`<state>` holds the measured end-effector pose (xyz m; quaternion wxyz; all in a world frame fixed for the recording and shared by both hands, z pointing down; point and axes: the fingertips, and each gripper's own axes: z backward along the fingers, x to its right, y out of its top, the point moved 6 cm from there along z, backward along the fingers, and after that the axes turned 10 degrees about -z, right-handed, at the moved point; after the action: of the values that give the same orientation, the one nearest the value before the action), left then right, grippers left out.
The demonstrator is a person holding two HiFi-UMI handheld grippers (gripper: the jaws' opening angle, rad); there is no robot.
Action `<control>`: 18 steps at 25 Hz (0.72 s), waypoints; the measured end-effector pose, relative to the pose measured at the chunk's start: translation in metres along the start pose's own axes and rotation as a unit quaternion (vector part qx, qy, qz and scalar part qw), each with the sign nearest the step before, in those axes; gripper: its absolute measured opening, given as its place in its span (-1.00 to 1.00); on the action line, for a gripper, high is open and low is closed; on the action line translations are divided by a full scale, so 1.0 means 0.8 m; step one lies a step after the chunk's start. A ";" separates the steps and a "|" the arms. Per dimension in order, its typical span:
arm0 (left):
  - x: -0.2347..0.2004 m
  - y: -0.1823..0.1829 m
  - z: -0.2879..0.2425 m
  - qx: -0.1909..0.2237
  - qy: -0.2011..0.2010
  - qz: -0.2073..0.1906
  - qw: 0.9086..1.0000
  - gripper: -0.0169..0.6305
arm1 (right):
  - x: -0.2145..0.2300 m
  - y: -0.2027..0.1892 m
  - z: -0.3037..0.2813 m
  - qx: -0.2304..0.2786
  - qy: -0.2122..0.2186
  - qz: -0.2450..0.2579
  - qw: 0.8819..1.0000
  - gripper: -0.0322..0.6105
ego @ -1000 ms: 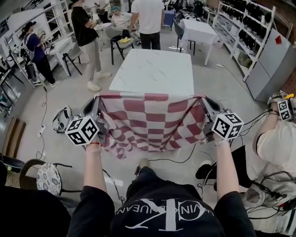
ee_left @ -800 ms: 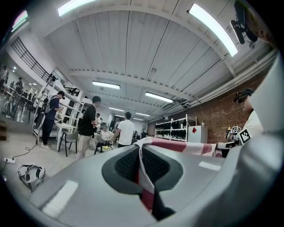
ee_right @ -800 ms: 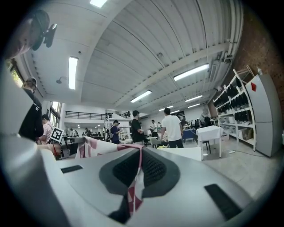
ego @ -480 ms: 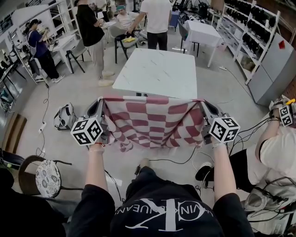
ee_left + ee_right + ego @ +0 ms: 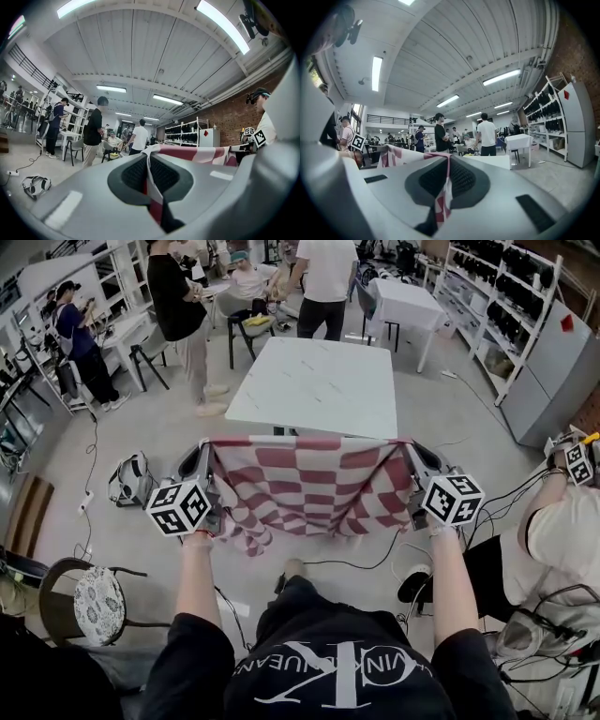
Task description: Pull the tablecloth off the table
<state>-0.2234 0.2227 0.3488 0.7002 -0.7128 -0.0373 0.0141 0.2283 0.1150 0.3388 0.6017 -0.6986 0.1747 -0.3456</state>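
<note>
Holding the cloth point(image 5: 305, 484) stretched clear of the table point(image 5: 314, 385), left gripper point(image 5: 201, 461) and right gripper point(image 5: 418, 459) each clamp a top corner; removal appears complete, leaving only a controlled set-down.

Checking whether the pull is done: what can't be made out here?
Left gripper view: the left gripper's body hides the table and the tablecloth's hanging part.
Right gripper view: the right gripper's body cuts off the tablecloth's lower part.
Head view: the tablecloth hides the floor beneath it; its corners cover both grippers' jaw tips.
</note>
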 end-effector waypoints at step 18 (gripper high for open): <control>0.001 -0.007 0.006 -0.003 0.010 -0.009 1.000 -0.91 | -0.002 -0.011 -0.002 0.004 -0.017 0.034 0.999 -0.87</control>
<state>-0.2230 0.2274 0.3546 0.6987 -0.7145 -0.0369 0.0006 0.2248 0.1166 0.3470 0.6189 -0.6953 0.1868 -0.3140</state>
